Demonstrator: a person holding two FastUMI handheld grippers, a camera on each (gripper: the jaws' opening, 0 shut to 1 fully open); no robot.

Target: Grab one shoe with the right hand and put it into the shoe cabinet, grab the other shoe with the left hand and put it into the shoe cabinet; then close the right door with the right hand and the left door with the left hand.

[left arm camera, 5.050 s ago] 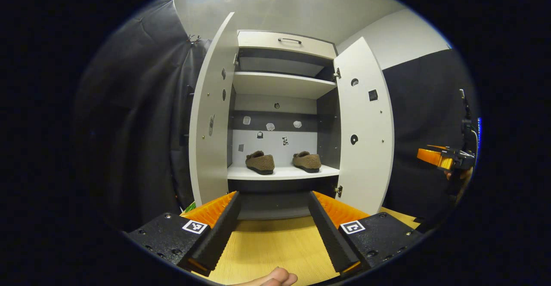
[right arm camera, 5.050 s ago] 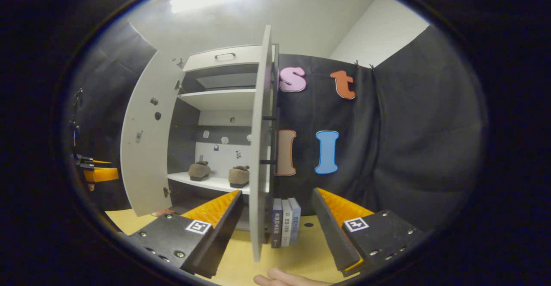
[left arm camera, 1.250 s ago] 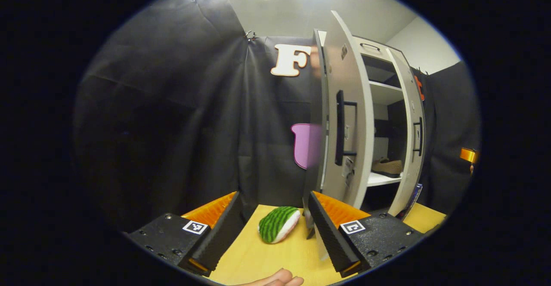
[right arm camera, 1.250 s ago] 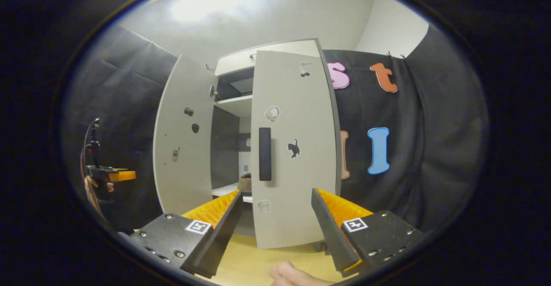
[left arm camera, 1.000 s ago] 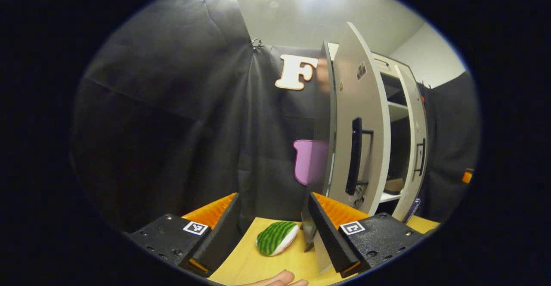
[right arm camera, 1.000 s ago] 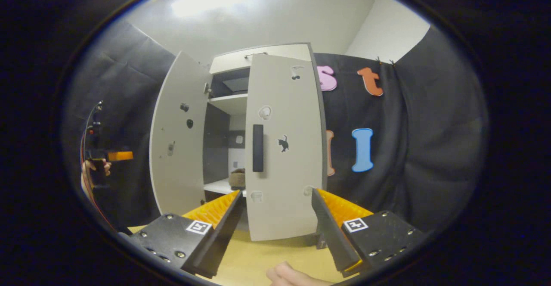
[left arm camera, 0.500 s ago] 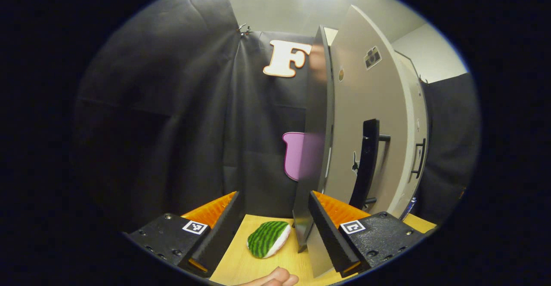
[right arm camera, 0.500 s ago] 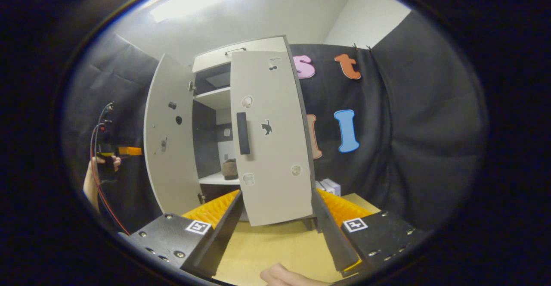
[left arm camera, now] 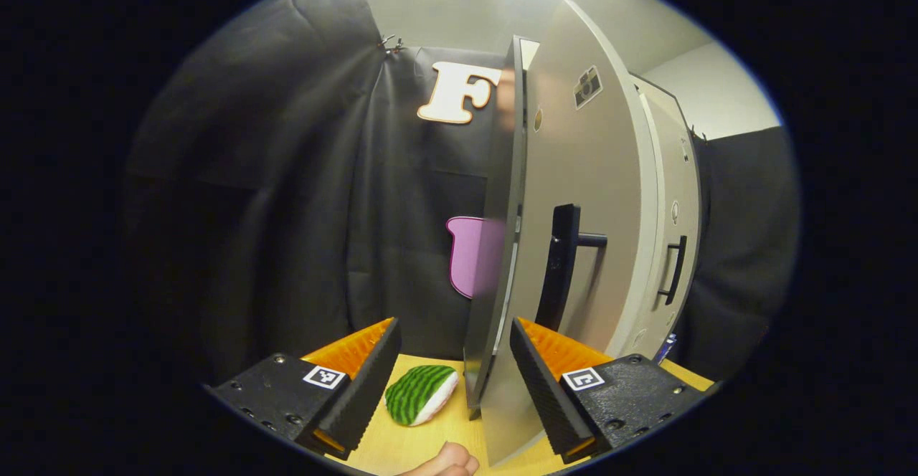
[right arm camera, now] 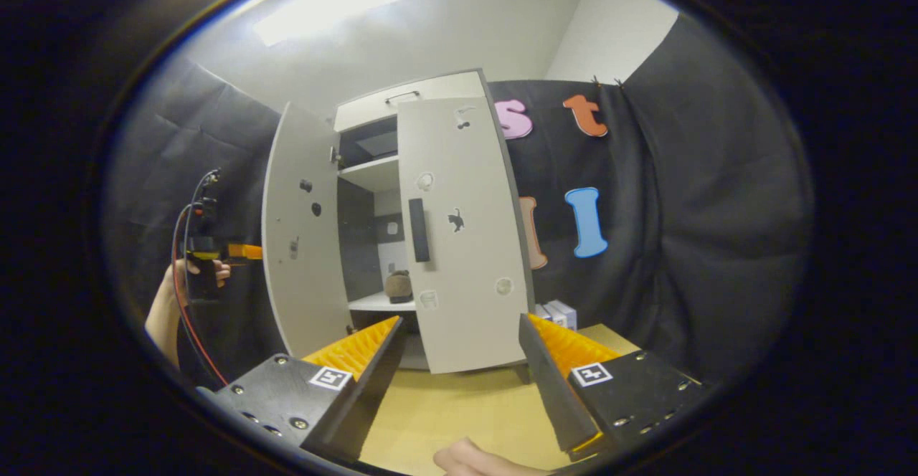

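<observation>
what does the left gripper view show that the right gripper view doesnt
Left gripper view: a watermelon-striped toy on the table, and the left door from outside with its black handle, its edge between the open left gripper fingers. Right gripper view: a brown shoe on the cabinet shelf, books beside the cabinet, a cat sticker. Both: the right door, not yet shut, and the wooden table.

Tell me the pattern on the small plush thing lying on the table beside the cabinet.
Green with darker green stripes, white along one edge, like a watermelon slice; clearest in the left gripper view.
</observation>
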